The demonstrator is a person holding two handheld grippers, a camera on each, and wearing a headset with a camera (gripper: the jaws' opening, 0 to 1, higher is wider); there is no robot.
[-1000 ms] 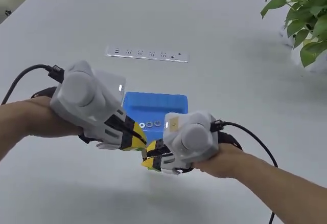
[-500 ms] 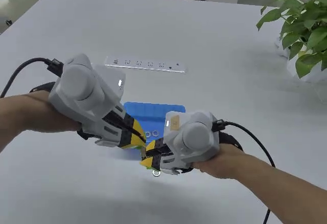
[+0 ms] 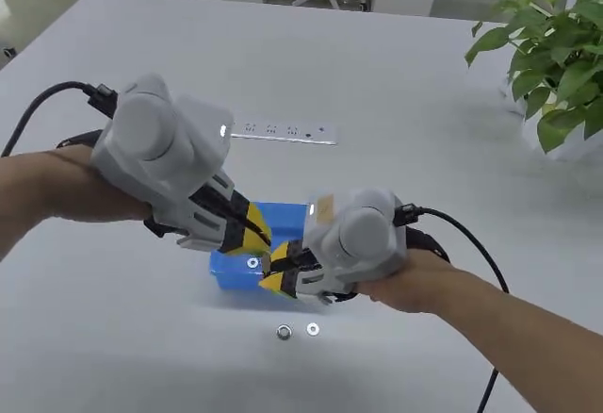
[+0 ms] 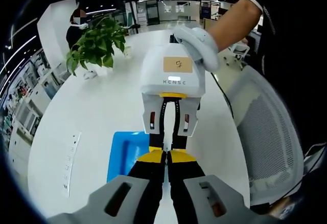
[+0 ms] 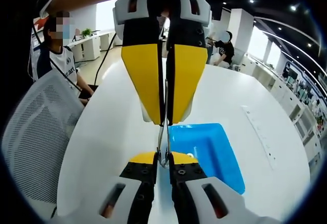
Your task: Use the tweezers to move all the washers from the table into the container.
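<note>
Left gripper [image 3: 252, 236] and right gripper [image 3: 275, 279] meet tip to tip over the container [image 3: 283, 219], both jaws pinched nearly closed on the tweezers [image 5: 163, 127], likely a regrip; two washers [image 3: 284, 332] wait on the table [image 3: 424, 149] just beside it, a third inside

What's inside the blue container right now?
One washer shows near the container's front edge. The left gripper and right gripper, both shut on the tweezers, cover much of its floor, so more may be hidden.
</note>
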